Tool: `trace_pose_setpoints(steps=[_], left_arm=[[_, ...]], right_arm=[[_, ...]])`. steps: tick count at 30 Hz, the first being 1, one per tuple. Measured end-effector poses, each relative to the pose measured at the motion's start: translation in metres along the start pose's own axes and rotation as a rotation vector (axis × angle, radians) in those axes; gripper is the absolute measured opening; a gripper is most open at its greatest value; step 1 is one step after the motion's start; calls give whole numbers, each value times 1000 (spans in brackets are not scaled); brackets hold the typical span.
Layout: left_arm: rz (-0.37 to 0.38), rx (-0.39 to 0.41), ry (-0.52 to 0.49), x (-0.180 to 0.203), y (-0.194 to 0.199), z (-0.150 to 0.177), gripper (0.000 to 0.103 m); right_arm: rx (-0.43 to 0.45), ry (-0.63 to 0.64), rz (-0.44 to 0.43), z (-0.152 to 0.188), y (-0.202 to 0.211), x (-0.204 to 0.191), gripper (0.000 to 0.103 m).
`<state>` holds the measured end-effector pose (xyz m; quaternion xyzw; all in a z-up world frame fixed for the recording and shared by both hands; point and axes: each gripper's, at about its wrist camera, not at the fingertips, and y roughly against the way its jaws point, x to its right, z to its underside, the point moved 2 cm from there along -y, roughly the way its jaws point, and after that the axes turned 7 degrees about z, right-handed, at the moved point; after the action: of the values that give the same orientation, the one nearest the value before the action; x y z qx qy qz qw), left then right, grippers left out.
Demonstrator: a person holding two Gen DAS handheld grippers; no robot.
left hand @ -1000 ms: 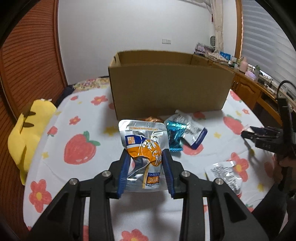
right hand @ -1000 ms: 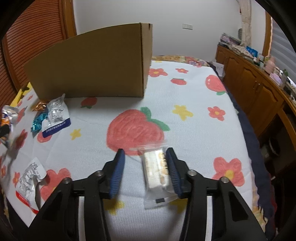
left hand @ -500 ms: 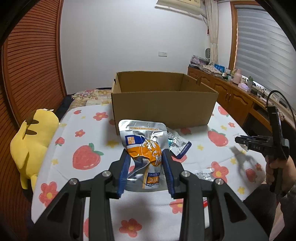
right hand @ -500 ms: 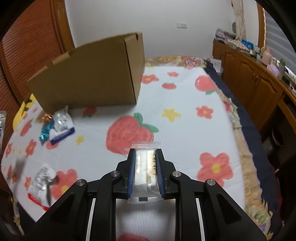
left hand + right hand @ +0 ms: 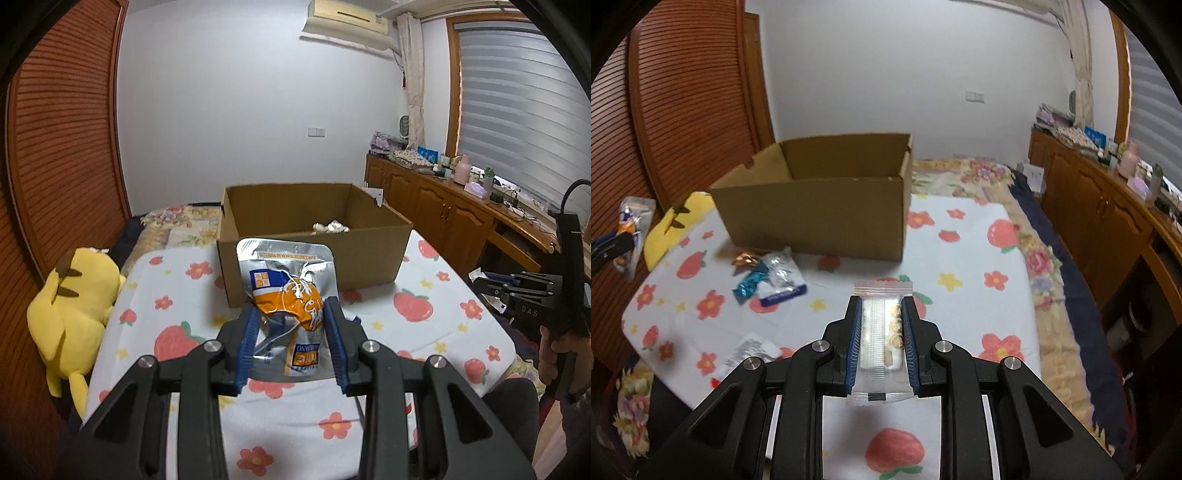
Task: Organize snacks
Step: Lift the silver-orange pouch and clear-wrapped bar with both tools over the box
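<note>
Gripping: the left claw [image 5: 291, 334] pinches a silver-and-orange foil pouch [image 5: 287, 295] between its blue pads, holding it clear above the bed.
Right claw: the right claw [image 5: 880, 339] is pressed tight on a clear cracker packet [image 5: 882, 336], its crimped ends sticking out past the fingers, also held off the bed.
Destination: an open cardboard box [image 5: 314, 254] stands ahead on the strawberry-print bedspread [image 5: 424, 325]; something pale already lies inside it.
Loose snacks: a small heap of blue, silver and copper wrappers [image 5: 764, 273] lies just in front of the box in the right wrist view, and a white sachet [image 5: 750, 350] sits nearer the bed's edge.
Surroundings: a yellow plush toy [image 5: 74, 302] rests at the bed's left side, well apart from the snacks.
Stage, as judged: both snacks are picked and on their way to the box; neither is over the opening yet.
Risk: the slick foil pouch is held low on its body, so it could slide out if swung; the thin packet could crush or twist in so tight a pinch; both claws heading for one box could collide.
Change: a second ago the right claw stood open around the packet on the bedspread; now it is closed and raised. The box interior, hidden before, shows from the left wrist.
</note>
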<state>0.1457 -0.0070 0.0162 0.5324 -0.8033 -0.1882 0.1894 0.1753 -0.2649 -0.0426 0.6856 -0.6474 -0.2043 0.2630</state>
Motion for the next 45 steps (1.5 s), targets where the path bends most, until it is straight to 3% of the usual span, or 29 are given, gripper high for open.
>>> trace_pose_setpoints(steps=[10,18,45], left_arm=[[18,36,-25,2,-20,-33,33],[53,48,-40,6,-53,-57,33],[112,-9,-4,-53,-179,-104,34]], right_arm=[[82,44,-66,-31,28,-21,19],[111,71,-110,-60,21,-31,19],[113,95,-205,-150,-80,-60,19]])
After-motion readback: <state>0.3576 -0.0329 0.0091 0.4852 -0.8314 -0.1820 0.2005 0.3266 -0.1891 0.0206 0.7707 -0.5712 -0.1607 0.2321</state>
